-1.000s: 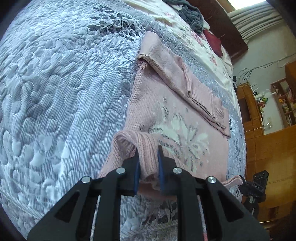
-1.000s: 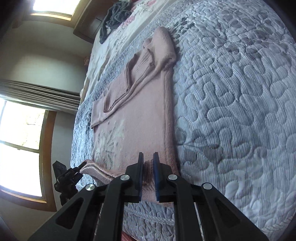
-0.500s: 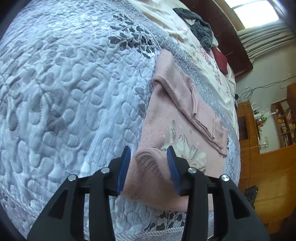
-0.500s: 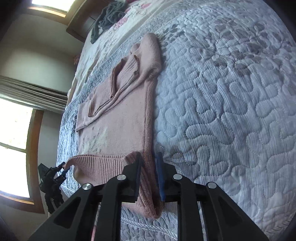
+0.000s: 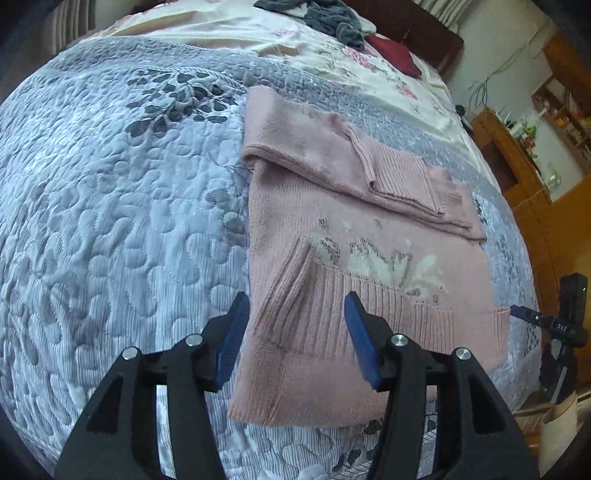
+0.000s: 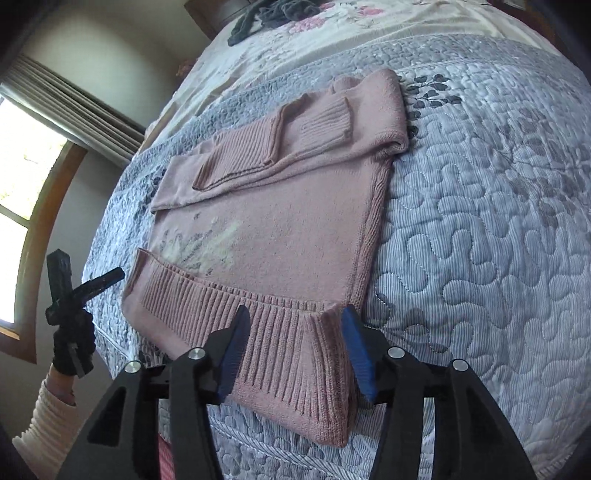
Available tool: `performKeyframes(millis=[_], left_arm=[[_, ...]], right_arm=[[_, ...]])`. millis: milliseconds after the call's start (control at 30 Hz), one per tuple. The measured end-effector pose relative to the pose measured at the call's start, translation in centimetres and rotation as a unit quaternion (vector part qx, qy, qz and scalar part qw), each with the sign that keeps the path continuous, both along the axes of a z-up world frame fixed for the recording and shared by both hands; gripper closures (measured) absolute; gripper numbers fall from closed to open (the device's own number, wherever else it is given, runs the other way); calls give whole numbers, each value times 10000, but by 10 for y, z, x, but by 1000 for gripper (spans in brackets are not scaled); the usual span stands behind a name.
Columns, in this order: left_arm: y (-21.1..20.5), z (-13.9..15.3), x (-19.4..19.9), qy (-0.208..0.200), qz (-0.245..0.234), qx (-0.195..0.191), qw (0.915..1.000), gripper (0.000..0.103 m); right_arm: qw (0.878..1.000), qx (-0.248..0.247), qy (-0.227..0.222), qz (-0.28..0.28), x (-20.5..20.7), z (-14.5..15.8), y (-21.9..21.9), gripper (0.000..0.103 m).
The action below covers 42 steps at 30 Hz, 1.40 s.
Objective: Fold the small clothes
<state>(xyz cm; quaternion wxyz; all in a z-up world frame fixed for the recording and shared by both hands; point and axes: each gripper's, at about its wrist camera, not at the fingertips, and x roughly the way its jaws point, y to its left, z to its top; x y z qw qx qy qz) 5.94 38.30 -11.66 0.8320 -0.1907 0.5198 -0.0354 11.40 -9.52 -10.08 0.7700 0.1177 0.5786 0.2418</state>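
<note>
A pink knit sweater (image 5: 354, 229) with a pale flower pattern lies flat on the quilted bed, its sleeves folded across the top and its ribbed hem (image 5: 369, 306) turned up over the body. My left gripper (image 5: 297, 332) stands open just above the hem's left corner, holding nothing. In the right wrist view the same sweater (image 6: 280, 221) shows its ribbed hem (image 6: 258, 332) folded up, and my right gripper (image 6: 293, 349) is open over the hem's right corner, the cloth lying loose between the blue pads.
The grey-blue quilt (image 5: 110, 206) spreads wide to the left of the sweater. Dark grey clothes (image 5: 317, 14) and a red item (image 5: 395, 55) lie near the headboard. Wooden furniture (image 5: 546, 206) stands off the bed's right side. A gloved hand (image 6: 72, 339) holds the other gripper at left.
Both grippers went from shut on the sweater's hem to open. The hem now rests folded up on the sweater's body, and both grippers have drawn back a little.
</note>
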Motion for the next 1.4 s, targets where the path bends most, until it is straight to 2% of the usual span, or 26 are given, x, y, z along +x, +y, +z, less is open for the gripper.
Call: performKeyframes(millis=[167,233,267,333,367,400,500,667,800,900,1000,1167,1300,1400], left_arm=[[-18,-19,16,318,-324,493,9978,50],[-23,-23,17,375,-376,692,9962,55],[-24,-24,16,347,-385,747,9959,63],[-25,-24,12,304,-352,820,9955,74],[-25,-24,9,264,-337,831,9956,84],[-25,-23,7,225,-310,860,9956,89],[-23,-14,-3,58,-194,807,9965,95],[-22,7,-33,-306,-8,711,9970,95],[-21,30,-57,-699,130,570,9958,95],[-19,53,-59,-1034,214,548,9929,95],[-15,79,-45,-1353,298,449,9893,95],[-7,109,6,-1655,447,326,9847,95],[1,115,57,-1721,568,253,9831,95],[2,111,97,-1714,570,401,9827,95]], right_arm=[[9976,-623,9,311,4,-15,20,49],[9953,-867,-12,440,1,-22,27,50],[9944,-930,-34,503,-1,-24,29,51],[9928,-1033,-116,588,-10,-25,31,71],[9919,-1096,-146,618,-14,-25,30,76],[9913,-1135,-157,648,-17,-26,30,90],[9921,-1059,-240,626,-27,-20,24,93],[9959,-642,-439,460,-49,5,7,94],[9969,-289,-634,376,-56,35,-1,94],[9956,-117,-859,359,-49,64,2,94],[9935,-6,-1087,332,-30,95,7,94],[9894,-80,-1427,255,23,131,19,94],[9892,-104,-1459,139,70,136,29,94],[9896,-175,-1427,32,110,130,36,94]])
